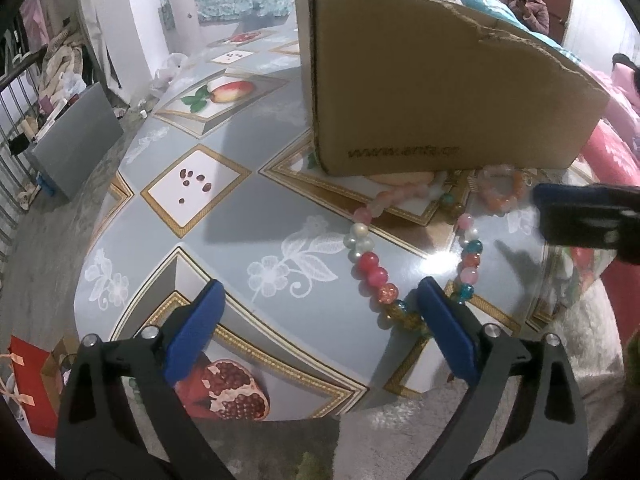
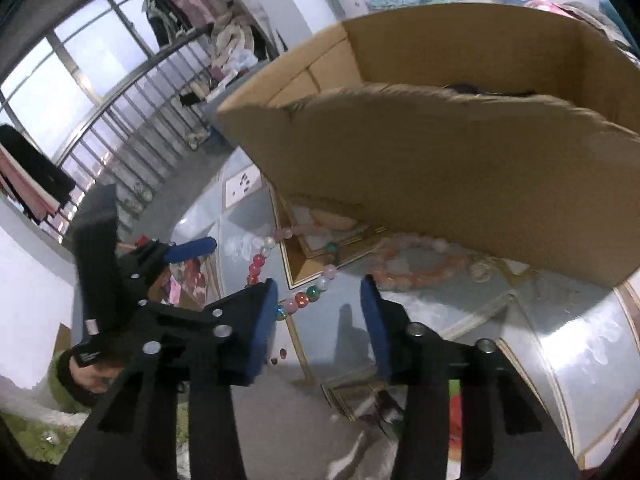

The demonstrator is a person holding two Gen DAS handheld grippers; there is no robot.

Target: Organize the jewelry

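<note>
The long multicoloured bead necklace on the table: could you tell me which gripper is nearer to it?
Left. The left gripper has one finger touching the bead necklace; the right gripper hangs open beside its far strand.

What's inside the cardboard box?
Right wrist view shows the cardboard box open-topped, with something dark just above the torn front wall. That wall covers the rest; the beaded necklace and bracelet lie outside on the table.

Both grippers have black angular frames with silver screws, and their fingers (image 1: 448, 332) carry blue pads.
</note>
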